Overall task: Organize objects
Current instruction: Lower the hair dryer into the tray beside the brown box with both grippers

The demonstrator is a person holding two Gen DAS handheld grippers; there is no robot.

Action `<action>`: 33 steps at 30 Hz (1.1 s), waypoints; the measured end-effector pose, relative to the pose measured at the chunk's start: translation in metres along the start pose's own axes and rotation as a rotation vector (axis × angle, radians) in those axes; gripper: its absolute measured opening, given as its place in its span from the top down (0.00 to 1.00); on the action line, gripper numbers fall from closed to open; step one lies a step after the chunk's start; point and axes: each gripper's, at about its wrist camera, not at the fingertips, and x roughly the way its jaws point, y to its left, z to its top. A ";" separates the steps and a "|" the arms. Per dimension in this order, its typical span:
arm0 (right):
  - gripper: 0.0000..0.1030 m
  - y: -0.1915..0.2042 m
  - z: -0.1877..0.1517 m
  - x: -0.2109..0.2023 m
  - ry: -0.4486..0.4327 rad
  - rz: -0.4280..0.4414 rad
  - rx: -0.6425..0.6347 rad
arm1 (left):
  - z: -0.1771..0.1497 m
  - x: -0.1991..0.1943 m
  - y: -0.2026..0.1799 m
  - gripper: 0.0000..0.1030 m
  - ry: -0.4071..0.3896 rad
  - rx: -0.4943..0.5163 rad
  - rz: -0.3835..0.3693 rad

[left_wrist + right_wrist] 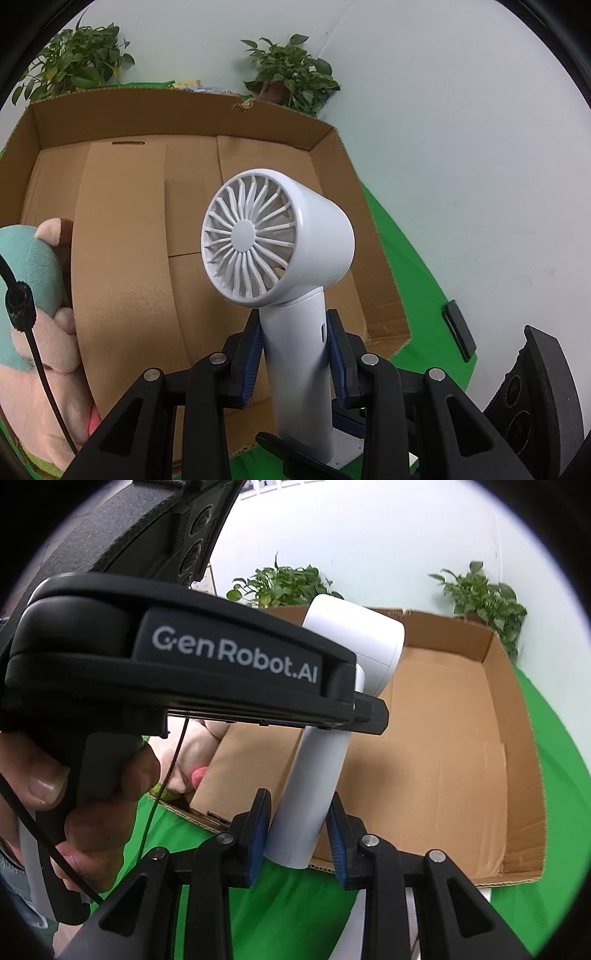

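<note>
Currently both grippers, left (295,332) and right (299,823), are clamped on the white fan (291,295) handle between their jaws, carrying it over the cardboard box (122,229); next: lower, release beside plush toy (33,295).

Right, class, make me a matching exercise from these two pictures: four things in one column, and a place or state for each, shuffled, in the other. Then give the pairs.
Things:
1. fan
2. plush toy
3. box
4. plants

Places or states:
A. lies at the left end inside the box
B. stand behind the box by the white wall
C. open, on the green cloth
D. gripped by its handle in both tongs, the left tongs and the right tongs

Pairs: 1-D, 2-A, 3-C, 4-B
</note>
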 end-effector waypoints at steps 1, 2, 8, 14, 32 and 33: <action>0.72 -0.002 0.000 0.003 0.006 0.003 0.007 | 0.001 0.004 0.003 0.72 0.007 -0.005 0.004; 0.72 -0.005 0.000 0.008 0.014 0.007 0.018 | 0.002 0.011 0.006 0.72 0.018 -0.007 0.013; 0.73 -0.020 -0.003 0.033 0.074 0.038 0.083 | 0.008 0.046 0.017 0.72 0.087 -0.019 0.085; 0.73 -0.036 -0.009 0.051 0.119 0.063 0.144 | 0.007 0.072 0.026 0.72 0.147 -0.028 0.121; 0.78 -0.046 -0.010 0.078 0.193 -0.020 0.162 | -0.009 -0.009 0.043 0.65 0.031 -0.034 0.177; 0.78 -0.043 -0.011 0.079 0.198 -0.033 0.154 | -0.010 -0.015 0.046 0.65 0.015 -0.044 0.173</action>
